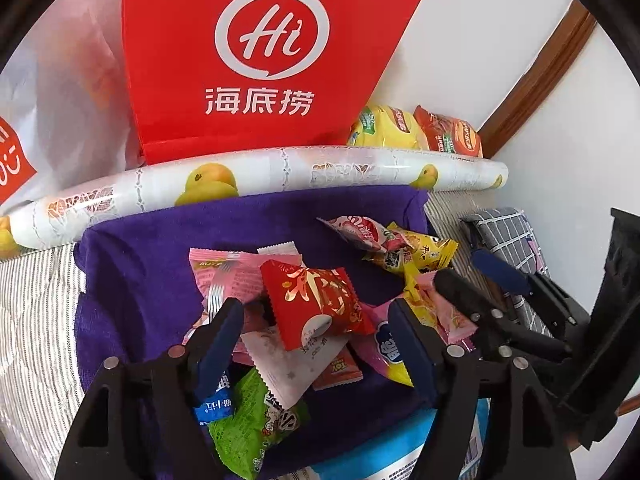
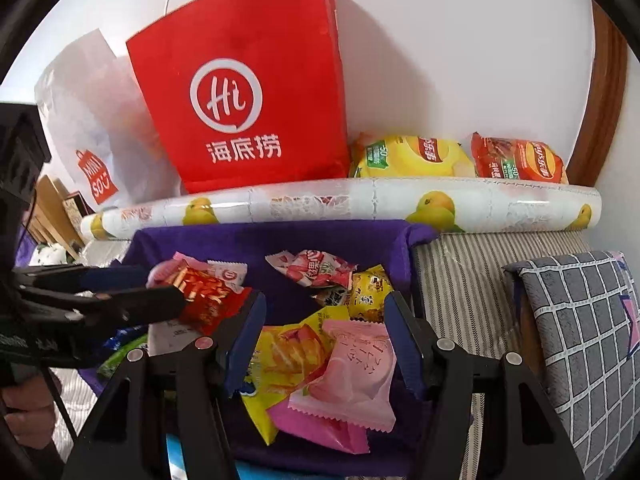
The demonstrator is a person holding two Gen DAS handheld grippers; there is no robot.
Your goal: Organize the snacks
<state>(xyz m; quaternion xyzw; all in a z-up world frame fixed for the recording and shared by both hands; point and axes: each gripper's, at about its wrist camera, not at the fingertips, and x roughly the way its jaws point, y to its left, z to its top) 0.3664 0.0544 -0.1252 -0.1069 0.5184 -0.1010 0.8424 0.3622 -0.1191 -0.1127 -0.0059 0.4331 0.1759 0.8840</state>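
Centrally in the left wrist view, the left gripper is standing open around a red foil snack packet atop the pile, pads apart from it, likely for sorting. Lower centre in the right wrist view, the right gripper is straddling, ungripped, a pink wrapped cake on the purple cloth.

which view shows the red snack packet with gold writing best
The left wrist view: the red snack packet lies whole between the open left gripper fingers. In the right wrist view that gripper's finger covers part of the packet.
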